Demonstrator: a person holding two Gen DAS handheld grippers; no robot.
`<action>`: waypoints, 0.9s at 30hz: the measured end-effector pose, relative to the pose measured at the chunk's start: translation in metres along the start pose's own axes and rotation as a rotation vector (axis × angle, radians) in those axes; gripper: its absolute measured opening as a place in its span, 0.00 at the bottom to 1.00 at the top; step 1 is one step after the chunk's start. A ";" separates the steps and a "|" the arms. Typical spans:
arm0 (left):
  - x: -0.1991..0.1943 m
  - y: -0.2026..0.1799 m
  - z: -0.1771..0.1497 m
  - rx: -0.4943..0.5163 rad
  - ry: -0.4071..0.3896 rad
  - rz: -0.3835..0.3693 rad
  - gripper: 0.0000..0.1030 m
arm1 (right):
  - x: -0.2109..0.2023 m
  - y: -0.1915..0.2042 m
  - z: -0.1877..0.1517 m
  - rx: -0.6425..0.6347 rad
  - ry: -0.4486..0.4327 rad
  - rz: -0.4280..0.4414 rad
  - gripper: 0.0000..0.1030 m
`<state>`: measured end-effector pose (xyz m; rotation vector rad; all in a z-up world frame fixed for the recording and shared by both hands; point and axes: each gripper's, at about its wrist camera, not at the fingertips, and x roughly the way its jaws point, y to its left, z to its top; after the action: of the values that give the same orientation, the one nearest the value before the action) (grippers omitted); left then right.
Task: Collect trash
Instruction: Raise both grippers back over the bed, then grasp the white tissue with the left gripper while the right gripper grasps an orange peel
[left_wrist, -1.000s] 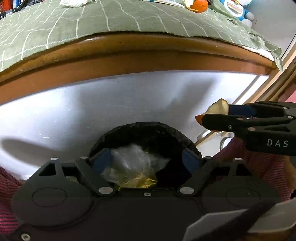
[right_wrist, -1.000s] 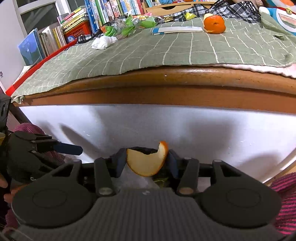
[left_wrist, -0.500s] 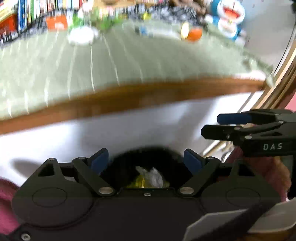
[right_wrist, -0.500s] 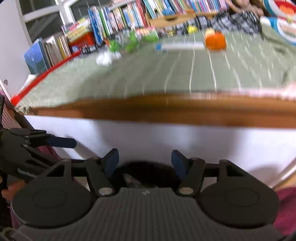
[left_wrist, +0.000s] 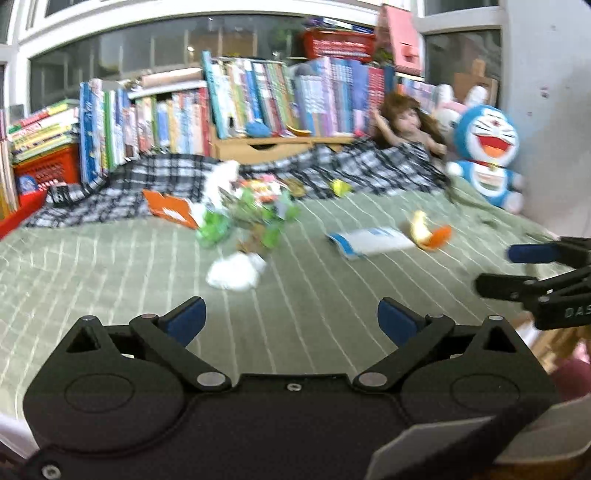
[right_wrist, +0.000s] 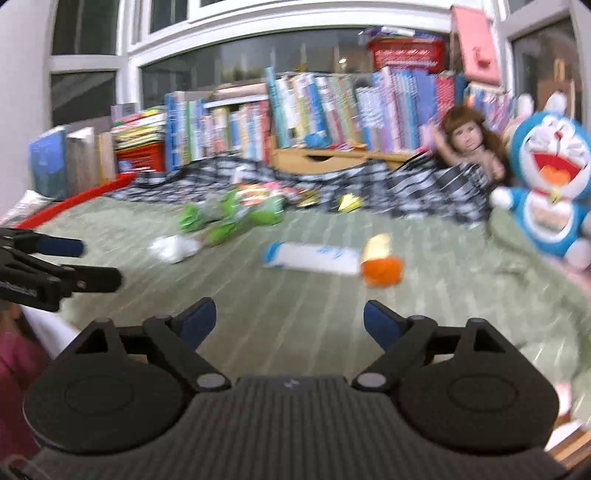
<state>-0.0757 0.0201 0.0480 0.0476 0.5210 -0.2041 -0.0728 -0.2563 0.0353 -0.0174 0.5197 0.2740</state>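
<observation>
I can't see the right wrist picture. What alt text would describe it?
An empty right gripper, jaws opening, faces a green bedspread strewn with trash: orange peel, a white-and-blue packet, a white tissue, green wrappers. The left gripper shows at left.

We see the green wrappers (left_wrist: 251, 218) too blurred to count or read. The white crumpled wad (left_wrist: 234, 273) could be tissue; we cannot tell. The right tool (left_wrist: 517, 269) is cut off by the picture's edge.
</observation>
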 end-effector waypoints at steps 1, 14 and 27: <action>0.008 0.002 0.003 -0.004 -0.001 0.025 0.96 | 0.007 -0.005 0.003 0.006 0.002 -0.018 0.90; 0.101 0.030 0.012 -0.137 0.042 0.098 0.96 | 0.092 -0.061 0.013 0.154 0.087 -0.128 0.88; 0.149 0.033 0.017 -0.198 0.112 0.121 0.44 | 0.117 -0.061 0.012 0.168 0.125 -0.120 0.46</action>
<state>0.0653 0.0235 -0.0121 -0.1024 0.6454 -0.0309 0.0468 -0.2845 -0.0152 0.0976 0.6621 0.1121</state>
